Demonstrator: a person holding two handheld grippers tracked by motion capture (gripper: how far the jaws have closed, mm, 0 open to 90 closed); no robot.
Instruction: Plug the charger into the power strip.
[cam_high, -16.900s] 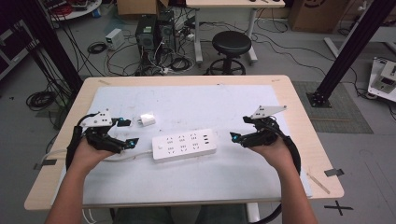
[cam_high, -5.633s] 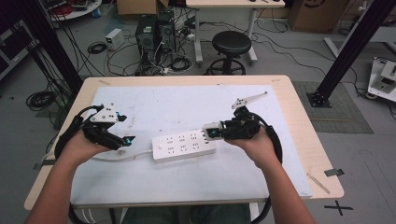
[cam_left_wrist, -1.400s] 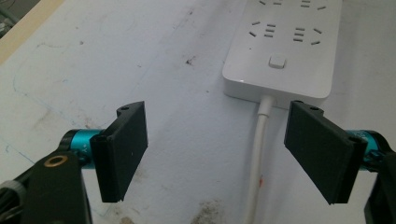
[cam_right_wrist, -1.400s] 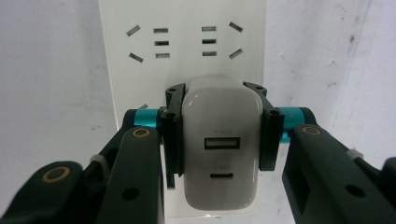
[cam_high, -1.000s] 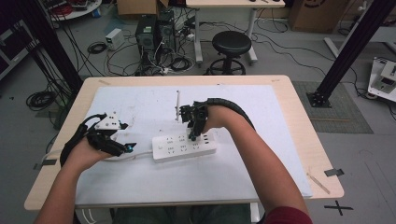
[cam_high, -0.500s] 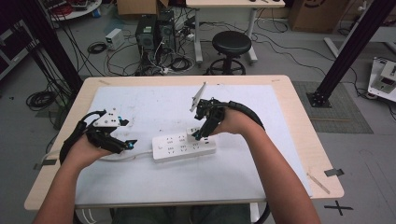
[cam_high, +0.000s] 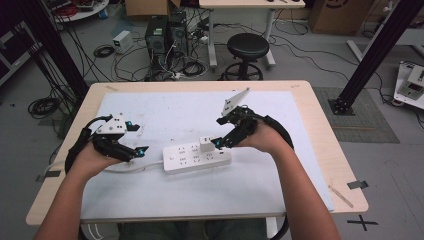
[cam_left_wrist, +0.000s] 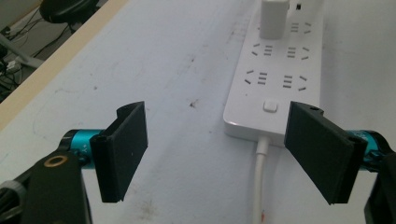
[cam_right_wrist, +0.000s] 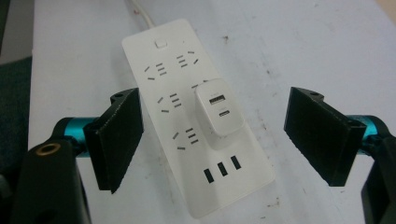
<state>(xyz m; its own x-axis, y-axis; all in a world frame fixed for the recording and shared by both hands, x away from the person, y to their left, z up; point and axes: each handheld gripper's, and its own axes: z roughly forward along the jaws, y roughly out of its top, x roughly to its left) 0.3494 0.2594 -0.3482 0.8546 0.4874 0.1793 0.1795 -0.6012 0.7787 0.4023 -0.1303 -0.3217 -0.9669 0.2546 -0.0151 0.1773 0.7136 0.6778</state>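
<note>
A white power strip (cam_high: 196, 157) lies flat near the middle of the table (cam_high: 320, 130), a bit closer to the front edge. A small white charger (cam_high: 206, 144) is plugged into it and stands up. The right gripper (cam_high: 218, 132) has just been opening; its jaws stand wide with nothing between them, just beside the charger. The left gripper (cam_high: 136, 138) is wide too, near the strip's cord (cam_left_wrist: 259, 177).

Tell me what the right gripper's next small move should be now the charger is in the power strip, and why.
Probably draw the right gripper back, away from the strip. Its jaws have just been opening and stand wide, pads off the white charger, which sits upright and plugged into the power strip. The left gripper waits open near the cord end.
</note>
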